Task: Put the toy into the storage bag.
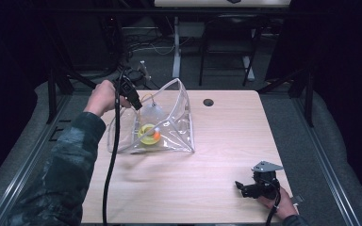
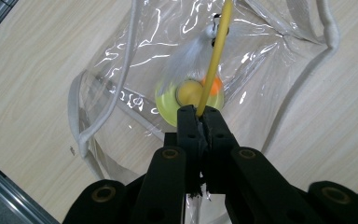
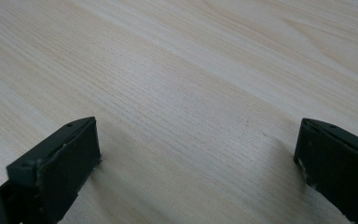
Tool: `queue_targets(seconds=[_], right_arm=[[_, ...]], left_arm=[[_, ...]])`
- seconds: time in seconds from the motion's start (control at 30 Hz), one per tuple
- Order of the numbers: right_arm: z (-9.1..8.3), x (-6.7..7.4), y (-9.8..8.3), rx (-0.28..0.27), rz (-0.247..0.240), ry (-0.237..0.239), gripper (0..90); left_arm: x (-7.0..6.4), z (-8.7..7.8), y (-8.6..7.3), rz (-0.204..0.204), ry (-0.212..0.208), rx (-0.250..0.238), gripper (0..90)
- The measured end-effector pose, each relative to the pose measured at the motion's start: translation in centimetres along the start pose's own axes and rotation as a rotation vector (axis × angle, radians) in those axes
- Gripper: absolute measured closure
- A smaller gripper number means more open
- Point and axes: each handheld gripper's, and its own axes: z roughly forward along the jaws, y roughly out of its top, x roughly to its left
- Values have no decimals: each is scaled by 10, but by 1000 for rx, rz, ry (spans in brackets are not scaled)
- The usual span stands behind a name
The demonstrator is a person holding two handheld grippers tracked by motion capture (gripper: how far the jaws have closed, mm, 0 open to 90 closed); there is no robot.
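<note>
A thin yellow stick (image 2: 213,60) is clamped between the jaws of the left gripper (image 2: 199,112), which is held above a clear plastic bag (image 1: 169,123) lying on the bench (image 1: 226,155). The stick runs down into the bag's open mouth, and a white feathery tuft (image 2: 189,58) hangs at its far end, so it is judged to be a feather toy being lowered in. Under it, inside the bag, a yellow-green disc (image 2: 168,105) with an orange ball (image 2: 214,84) is seen.

The main risk is judged to be the soft bag: its white-trimmed rim (image 2: 126,56) could be pushed shut or dragged by the stick, since nothing is holding it open. The thin stick could also swivel in the grip, or the tuft could snag on the rim and be left outside. The disc and ball already lie where the toy must go and could be knocked.

The right gripper (image 1: 247,187) rests near the bench's near right corner, well apart from the bag, its jaws spread wide over bare wood with nothing between them. A small round hole (image 1: 208,102) is seen in the bench beyond the bag.
</note>
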Motion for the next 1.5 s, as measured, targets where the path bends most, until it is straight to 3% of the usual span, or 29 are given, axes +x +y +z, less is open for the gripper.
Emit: queue_targets(seconds=[0.43, 0.5, 0.57, 0.63, 0.7, 0.9, 1.1, 1.2, 1.5], right_arm=[[0, 0, 0, 0, 0, 0, 0], [0, 0, 0, 0, 0, 0, 0], [0, 0, 0, 0, -1, 0, 0], [0, 0, 0, 0, 0, 0, 0], [0, 0, 0, 0, 0, 0, 0], [0, 0, 0, 0, -1, 0, 0], [0, 0, 0, 0, 0, 0, 0], [0, 0, 0, 0, -1, 0, 0], [0, 0, 0, 1, -1, 0, 0]], left_arm=[[7, 14, -6, -54, -3, -30, 874], [8, 12, -7, -62, 10, -53, 865], [8, 11, -10, -67, -14, -77, 836], [7, 9, -11, -67, -10, -84, 809], [5, 5, -13, -64, -10, -91, 758], [2, -10, -20, -78, 22, -108, 472], [1, -24, -32, -94, 42, -147, 258], [1, -30, -38, -105, 54, -161, 165], [5, -49, -62, -156, 98, -240, 0]])
